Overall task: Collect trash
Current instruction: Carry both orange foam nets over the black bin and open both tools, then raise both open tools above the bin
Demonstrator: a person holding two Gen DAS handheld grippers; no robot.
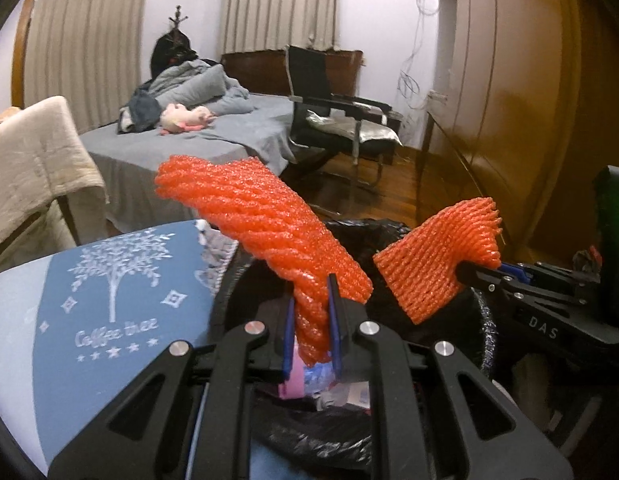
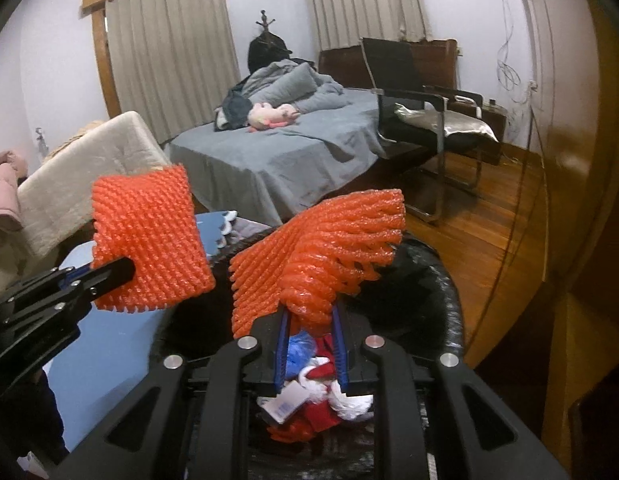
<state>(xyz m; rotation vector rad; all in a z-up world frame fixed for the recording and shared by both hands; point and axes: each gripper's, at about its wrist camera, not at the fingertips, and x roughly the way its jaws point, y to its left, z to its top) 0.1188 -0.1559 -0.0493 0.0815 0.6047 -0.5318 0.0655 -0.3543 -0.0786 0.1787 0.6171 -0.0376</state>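
The left gripper (image 1: 315, 322) is clamped on one orange foam net sleeve (image 1: 261, 224); its two blue pads (image 1: 334, 320) press the lower end of the sleeve, and the rest of the sleeve rises up and to the left, in the air. The right gripper (image 2: 309, 344) is clamped on a second orange foam net (image 2: 309, 256), which spreads like a fan above its fingers. In the right wrist view the left gripper (image 2: 109, 274) shows at the left side with its sleeve (image 2: 149, 240), and in the left wrist view the right gripper (image 1: 475, 274) shows at the right side with its net (image 1: 433, 260).

Both nets are held above the open mouth of a bin lined with a black trash bag (image 2: 441, 280). The two nets are near each other but apart. Inside the bag lies other trash: a blue plastic piece (image 2: 299, 350), white and red wrappers (image 2: 329, 392) and one more orange net piece (image 2: 289, 432).

Just beside the left rim of the bin there is a blue cloth with a white tree and the words "Coffee tree" (image 1: 113, 300). Behind it stand a bed with a grey sheet (image 2: 269, 164), a pink plush toy (image 2: 269, 114) on it, and a black chair (image 2: 421, 120) on the wooden floor (image 2: 489, 208).
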